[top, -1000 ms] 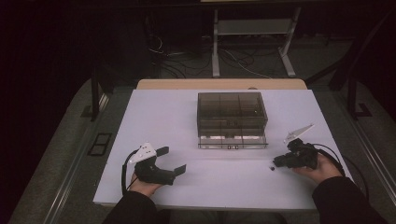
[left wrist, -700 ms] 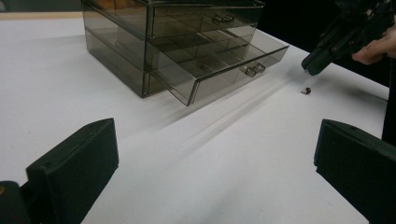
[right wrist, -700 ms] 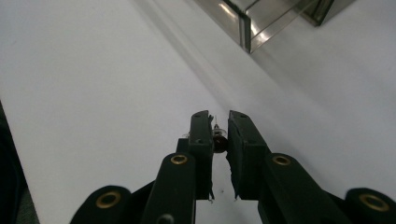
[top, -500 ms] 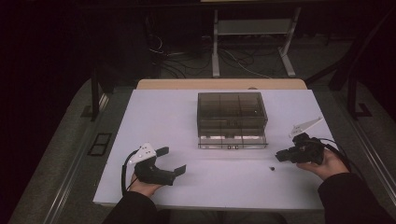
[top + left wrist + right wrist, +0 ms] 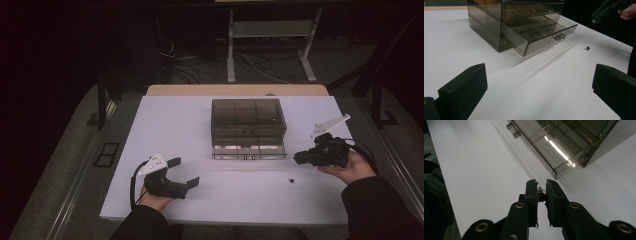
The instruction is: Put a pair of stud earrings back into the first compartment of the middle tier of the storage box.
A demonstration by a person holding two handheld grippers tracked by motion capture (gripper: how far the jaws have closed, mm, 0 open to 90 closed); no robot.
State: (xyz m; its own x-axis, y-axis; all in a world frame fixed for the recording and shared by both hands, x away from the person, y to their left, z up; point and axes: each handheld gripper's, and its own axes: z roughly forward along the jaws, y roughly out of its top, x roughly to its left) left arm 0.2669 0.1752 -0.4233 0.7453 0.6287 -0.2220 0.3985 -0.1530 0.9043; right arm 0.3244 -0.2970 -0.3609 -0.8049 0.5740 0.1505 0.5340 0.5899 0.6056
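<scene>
Since the right gripper (image 5: 298, 159) was tipped down at the table (image 5: 175, 125) 1 second ago, it has lifted and drawn back toward the right edge, leaving a small dark bead (image 5: 291, 179) lying alone on the white surface. In the high view the bead sits in front of the smoky plastic drawer box (image 5: 248, 122), near its pulled-out bottom drawer (image 5: 249, 150) and clear of both grippers. The left gripper (image 5: 184, 171) has not moved and rests near the front edge, jaws spread wide.

From the left gripper view, the 2 black jaws stand far apart with nothing between them. The reddish bead lies on the table beyond them, well short of the open drawer, and the right gripper hangs above it.

Along the right gripper view, the jaws stand narrow, and a small reddish thing shows in the slit between them. I cannot tell whether it is pinched there or is the bead seen on the table past them.

My judgement is that the pick slipped or the bead was let go, so it still needs grasping before it can go into the drawer.
</scene>
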